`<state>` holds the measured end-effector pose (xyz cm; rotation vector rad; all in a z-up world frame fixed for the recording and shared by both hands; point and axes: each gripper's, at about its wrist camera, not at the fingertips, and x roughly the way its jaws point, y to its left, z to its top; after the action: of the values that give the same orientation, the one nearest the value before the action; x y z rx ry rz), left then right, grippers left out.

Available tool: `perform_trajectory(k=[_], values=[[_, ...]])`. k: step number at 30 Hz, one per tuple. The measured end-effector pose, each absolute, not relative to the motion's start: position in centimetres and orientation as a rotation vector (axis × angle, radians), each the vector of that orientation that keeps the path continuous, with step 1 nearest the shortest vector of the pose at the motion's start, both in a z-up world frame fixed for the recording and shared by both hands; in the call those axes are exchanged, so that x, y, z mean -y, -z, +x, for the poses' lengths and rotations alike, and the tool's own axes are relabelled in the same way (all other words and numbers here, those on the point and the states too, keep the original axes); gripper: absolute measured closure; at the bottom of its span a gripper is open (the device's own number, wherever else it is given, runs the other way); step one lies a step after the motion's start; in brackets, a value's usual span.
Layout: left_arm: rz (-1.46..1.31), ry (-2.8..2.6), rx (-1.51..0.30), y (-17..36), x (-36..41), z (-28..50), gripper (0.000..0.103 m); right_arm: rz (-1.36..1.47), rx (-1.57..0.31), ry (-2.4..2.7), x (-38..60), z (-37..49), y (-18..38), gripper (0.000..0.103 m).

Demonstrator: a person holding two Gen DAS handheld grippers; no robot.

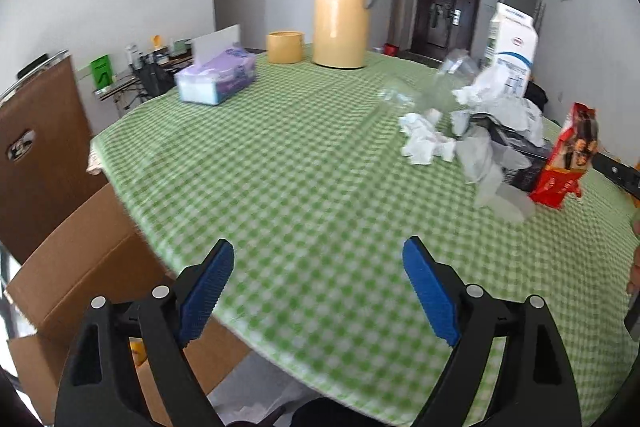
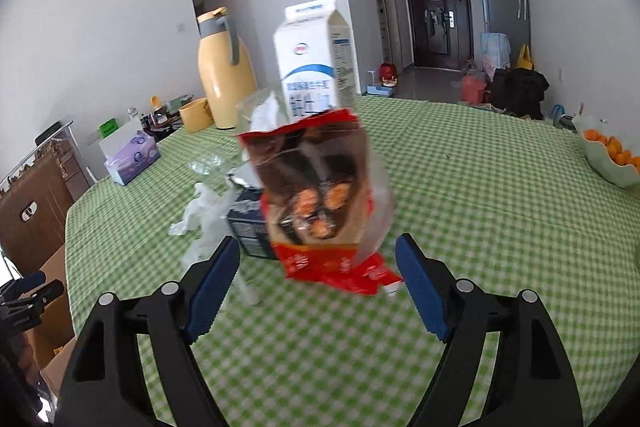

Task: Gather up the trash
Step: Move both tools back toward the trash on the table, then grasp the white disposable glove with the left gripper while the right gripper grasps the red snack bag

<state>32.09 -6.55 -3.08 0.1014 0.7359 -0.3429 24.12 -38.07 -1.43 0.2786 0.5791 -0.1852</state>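
Green and white checked cloth covers the round table (image 1: 304,163), the largest thing in view, and the trash lies together on its right part as the left wrist camera shows it. Behind the pile stands a tall yellow plastic thermos jug (image 1: 341,11), and beside the pile a white and blue milk carton (image 2: 314,59) is upright; it looks stiff, and if empty it is probably light, so a hold across its flat sides should be safe. A brown cardboard box (image 1: 80,267) stands open just beside the table edge, perhaps the place for the trash. The red printed snack bag (image 2: 320,203) stands directly in front of the right gripper (image 2: 318,269); it seems thin, light and slippery, easy to crush, so its upper middle is the better place to pinch. The crumpled white paper tissues (image 1: 426,139) are soft and almost weightless, and any point will do. The right gripper is spread wide with nothing between the pads. The left gripper (image 1: 318,277) is also spread wide over bare cloth, holding nothing.
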Motion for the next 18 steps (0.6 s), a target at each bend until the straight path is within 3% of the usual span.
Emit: perform_trajectory(k=[8,9,10,11,13,15,16,17,18], values=[[0.139,0.567,-0.781,4.6,18.0,35.1,0.015,0.353,-0.592,0.072,41.5,28.0,3.3,0.028],[0.154,0.582,-0.785,4.7,19.6,35.3,0.015,0.370,-0.591,0.038,41.6,28.3,3.4,0.046],[0.174,0.589,-0.784,5.0,20.8,36.0,0.015,0.373,-0.606,0.023,41.6,28.6,3.4,0.071],[0.199,0.602,-0.782,5.4,22.0,36.5,0.015,0.359,-0.635,0.034,41.7,28.7,3.5,0.083],[0.270,0.580,-0.778,6.5,24.6,37.6,0.015,0.369,-0.651,0.004,41.9,28.1,3.3,0.096],[0.305,0.594,-0.790,7.2,26.2,38.3,0.017,0.331,-0.632,0.032,42.3,26.1,2.4,0.098],[0.309,0.611,-0.798,7.5,26.5,38.4,0.030,0.324,-0.620,0.038,42.9,24.8,1.9,0.098],[0.312,0.629,-0.812,7.7,26.8,38.5,0.052,0.320,-0.613,0.046,43.3,23.8,1.4,0.098],[0.304,0.642,-0.831,7.8,27.0,38.6,0.065,0.316,-0.601,0.057,43.6,22.6,0.9,0.098]])
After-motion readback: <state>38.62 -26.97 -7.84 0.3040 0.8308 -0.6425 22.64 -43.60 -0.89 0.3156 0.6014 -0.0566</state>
